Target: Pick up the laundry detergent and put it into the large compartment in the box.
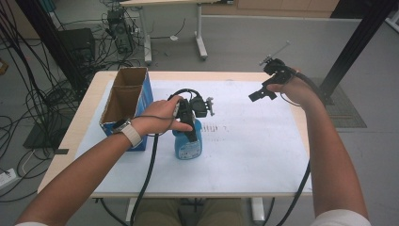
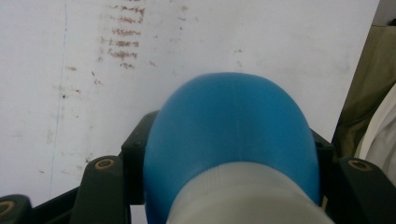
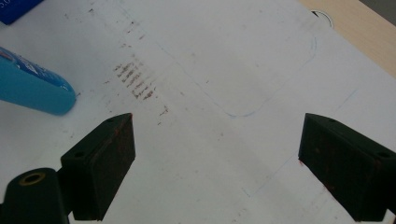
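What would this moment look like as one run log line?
left gripper: shut on blue bottle, upright on white sheet | right gripper: open, nothing between | cardboard box: left of bottle

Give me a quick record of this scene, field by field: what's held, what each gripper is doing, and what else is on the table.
held thing: blue bottle, upright on the white sheet
left gripper: shut on the bottle's upper part
right gripper: jaws wide open, nothing between them, above the sheet
cardboard box: open top, left of the bottle
table: wooden top, sheet covers most of it
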Demonstrator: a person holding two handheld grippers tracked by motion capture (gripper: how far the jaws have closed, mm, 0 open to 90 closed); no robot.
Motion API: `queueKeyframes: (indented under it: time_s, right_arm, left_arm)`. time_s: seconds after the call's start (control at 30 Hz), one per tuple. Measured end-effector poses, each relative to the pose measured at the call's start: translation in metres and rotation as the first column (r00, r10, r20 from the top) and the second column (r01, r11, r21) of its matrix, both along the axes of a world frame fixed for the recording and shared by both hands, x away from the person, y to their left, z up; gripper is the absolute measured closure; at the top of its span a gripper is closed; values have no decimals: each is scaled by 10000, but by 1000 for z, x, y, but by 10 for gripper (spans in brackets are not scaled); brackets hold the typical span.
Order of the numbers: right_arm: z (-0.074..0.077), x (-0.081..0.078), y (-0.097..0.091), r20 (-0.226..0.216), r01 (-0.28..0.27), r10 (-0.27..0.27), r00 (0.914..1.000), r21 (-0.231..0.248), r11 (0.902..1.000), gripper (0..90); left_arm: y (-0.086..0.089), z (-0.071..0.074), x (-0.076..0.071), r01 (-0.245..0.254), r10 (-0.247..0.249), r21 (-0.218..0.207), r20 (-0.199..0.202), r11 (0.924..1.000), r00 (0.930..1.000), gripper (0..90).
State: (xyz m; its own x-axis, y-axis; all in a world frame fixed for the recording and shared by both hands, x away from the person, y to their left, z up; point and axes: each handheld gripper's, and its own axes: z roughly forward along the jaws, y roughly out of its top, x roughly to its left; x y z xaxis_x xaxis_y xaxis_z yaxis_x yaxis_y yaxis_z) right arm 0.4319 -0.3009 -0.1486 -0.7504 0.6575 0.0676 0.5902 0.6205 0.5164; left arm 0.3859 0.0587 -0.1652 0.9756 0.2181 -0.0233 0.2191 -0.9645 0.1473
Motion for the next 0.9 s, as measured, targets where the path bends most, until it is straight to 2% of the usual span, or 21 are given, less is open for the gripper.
queueKeyframes:
  time_s: [0.9]
  right_arm:
    - [1,1,4,14,-55,55,10000,-30,10000,107]
  left_arm:
    - [2,0,-2,16,-15,-56,69,10000,10000,393]
